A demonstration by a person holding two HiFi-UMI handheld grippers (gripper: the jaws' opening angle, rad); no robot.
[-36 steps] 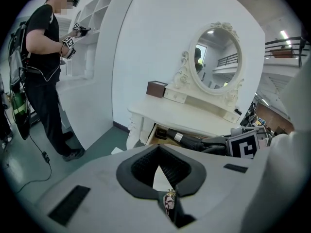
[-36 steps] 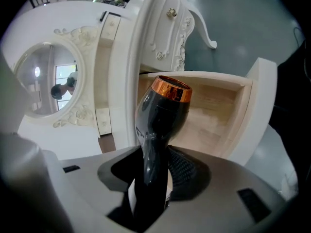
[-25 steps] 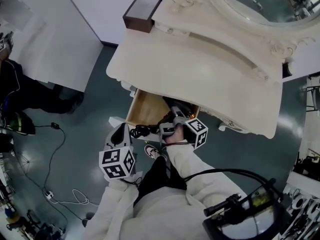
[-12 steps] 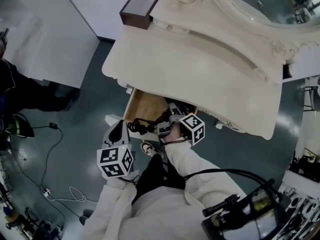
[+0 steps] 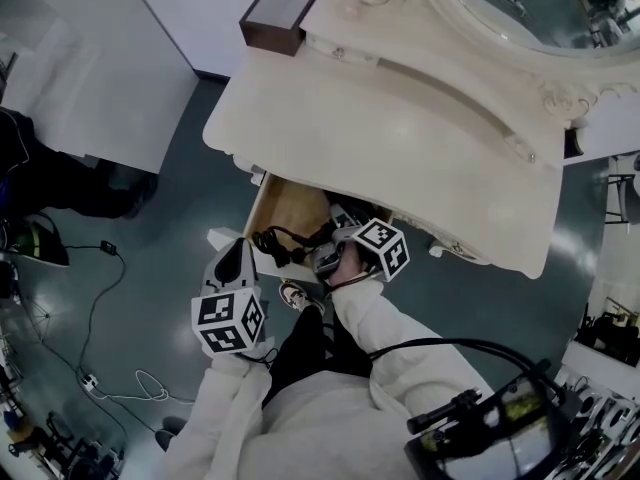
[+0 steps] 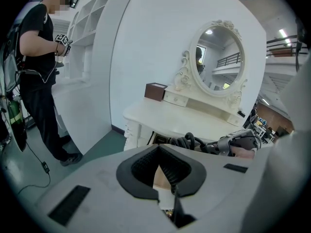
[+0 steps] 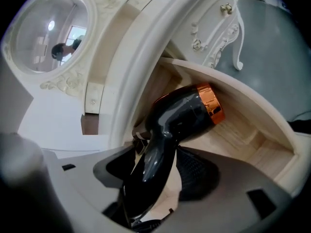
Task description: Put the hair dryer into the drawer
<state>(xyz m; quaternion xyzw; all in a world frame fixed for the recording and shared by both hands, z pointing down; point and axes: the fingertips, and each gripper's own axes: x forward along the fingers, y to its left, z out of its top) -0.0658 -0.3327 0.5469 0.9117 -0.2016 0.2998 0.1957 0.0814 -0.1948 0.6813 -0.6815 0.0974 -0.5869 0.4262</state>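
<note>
The black hair dryer (image 7: 183, 114) with a copper nozzle ring lies in the open wooden drawer (image 7: 252, 141) under the cream dressing table (image 5: 400, 138). Its handle runs back between the jaws of my right gripper (image 7: 158, 173). Those jaws are opening, and a strip of wood shows between the handle and the right pad (image 7: 197, 171). In the head view my right gripper (image 5: 336, 244) reaches into the drawer (image 5: 285, 208), with the coiled black cord (image 5: 274, 244) draped over the drawer's front. My left gripper (image 5: 238, 265) hovers left of the drawer front, jaws together and empty.
A dark brown box (image 5: 281, 22) sits on the table's far left corner, and an oval mirror (image 6: 217, 59) stands at its back. A white shelf unit and a person in black (image 6: 34, 57) are off to the left. Cables (image 5: 110, 388) trail across the grey floor.
My right gripper has rolled at the drawer mouth, its marker cube now showing another face. The cord loop has shifted slightly left. My left gripper has kept still.
</note>
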